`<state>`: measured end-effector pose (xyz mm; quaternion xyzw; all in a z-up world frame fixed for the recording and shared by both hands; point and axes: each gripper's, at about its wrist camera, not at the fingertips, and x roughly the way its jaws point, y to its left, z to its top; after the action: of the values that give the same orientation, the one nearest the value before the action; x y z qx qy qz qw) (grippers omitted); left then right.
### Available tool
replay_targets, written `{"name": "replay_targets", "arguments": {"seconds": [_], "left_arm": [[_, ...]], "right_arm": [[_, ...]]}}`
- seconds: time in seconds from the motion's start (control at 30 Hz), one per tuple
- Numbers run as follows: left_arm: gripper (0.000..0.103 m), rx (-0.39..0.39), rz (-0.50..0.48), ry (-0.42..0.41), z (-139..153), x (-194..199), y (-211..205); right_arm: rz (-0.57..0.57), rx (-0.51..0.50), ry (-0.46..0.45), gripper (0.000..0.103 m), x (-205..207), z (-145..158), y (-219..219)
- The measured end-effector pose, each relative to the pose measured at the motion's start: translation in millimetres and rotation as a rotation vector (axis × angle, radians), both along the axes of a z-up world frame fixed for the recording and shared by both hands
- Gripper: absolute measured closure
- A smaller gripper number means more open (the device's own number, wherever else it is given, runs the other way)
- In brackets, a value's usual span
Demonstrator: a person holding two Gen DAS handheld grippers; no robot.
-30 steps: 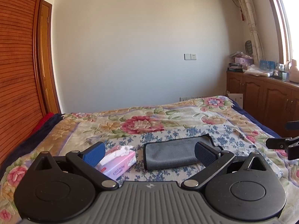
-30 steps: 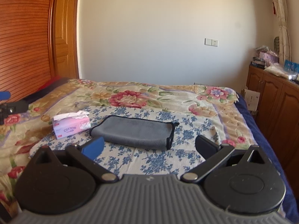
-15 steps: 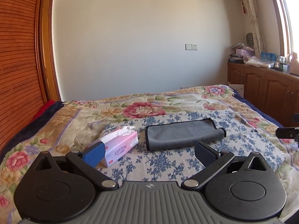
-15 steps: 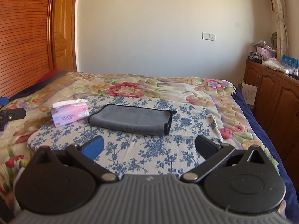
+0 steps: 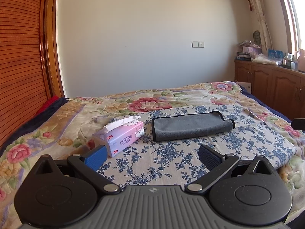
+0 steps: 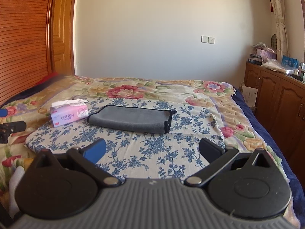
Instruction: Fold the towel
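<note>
- Two hand-held grippers up front, both with jaws spread wide and nothing between them: the left hand-held gripper [image 5: 152, 154] and the right hand-held gripper [image 6: 152, 149] hang over the near edge of the bed [image 5: 47, 126], not touching anything.
- Right under and just past them is a blue-flowered cloth [image 5: 171, 156] spread flat over the bed's big floral bedspread [image 6: 133, 89].
- The towel [image 5: 190, 126], grey with dark trim, lies on that cloth, already folded into a long strip. It sits well clear of both sets of fingers. One end looks rolled or doubled over in the left wrist view.
- Just beside the towel's left end is a pink tissue box [image 5: 124, 135] with a tissue sticking out the top. There's a small gap between them.
- In the right wrist view, the other gripper's tips poke in at the far left edge.
- Further back: plain wall with a wall switch [image 6: 207, 39], a wooden door [image 6: 61, 28] on the left, and wooden cabinets [image 6: 276, 95] on the right with clutter on top.
</note>
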<state>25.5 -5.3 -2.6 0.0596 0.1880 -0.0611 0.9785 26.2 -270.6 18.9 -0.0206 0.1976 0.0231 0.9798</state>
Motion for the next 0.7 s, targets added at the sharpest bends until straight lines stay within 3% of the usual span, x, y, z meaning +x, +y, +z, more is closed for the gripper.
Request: {"name": "replay_targets", "arguments": {"seconds": [0.7], "left_arm": [[0.000, -0.025, 0.049, -0.079, -2, -1, 8]], "right_arm": [[-0.069, 0.028, -0.106, 0.000, -11, -5, -10]]}}
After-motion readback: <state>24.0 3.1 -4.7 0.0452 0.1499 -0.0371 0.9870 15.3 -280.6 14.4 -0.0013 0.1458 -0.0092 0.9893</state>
